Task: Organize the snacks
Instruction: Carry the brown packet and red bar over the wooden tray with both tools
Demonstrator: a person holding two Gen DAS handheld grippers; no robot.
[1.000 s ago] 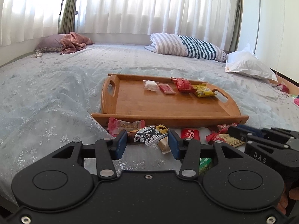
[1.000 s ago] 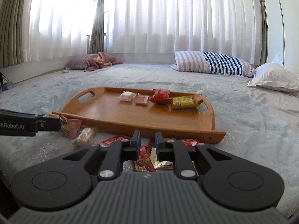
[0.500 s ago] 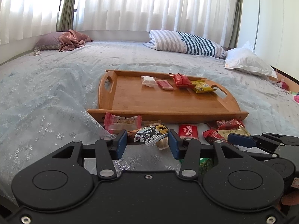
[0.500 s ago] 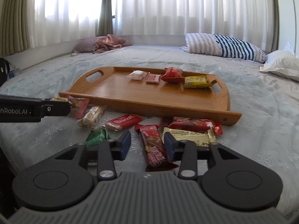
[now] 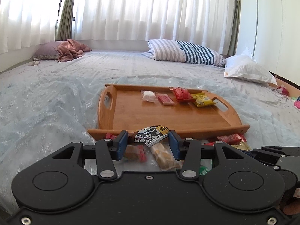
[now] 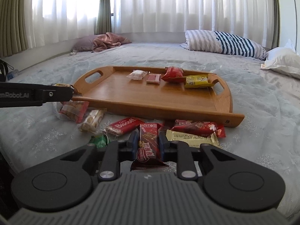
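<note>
A: Your right hand-held gripper (image 6: 148,142) pinches the red wafer bar (image 6: 148,144), just above the bed (image 6: 56,136).

B: And the left hand-held gripper (image 5: 148,140)?

A: It pinches the black-and-white packet (image 5: 151,135) before the tray (image 5: 168,129). Loose wrappers can slip out.

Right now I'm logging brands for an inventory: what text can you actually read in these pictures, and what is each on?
"Biscoff": red packet on the bed, in front of the tray.
"...mRobot.AI", cut off by the frame edge: side of the left gripper.
Too blurred to read: print on the brown-red bar in the right gripper, the black-and-white packet, the yellow packet.
</note>
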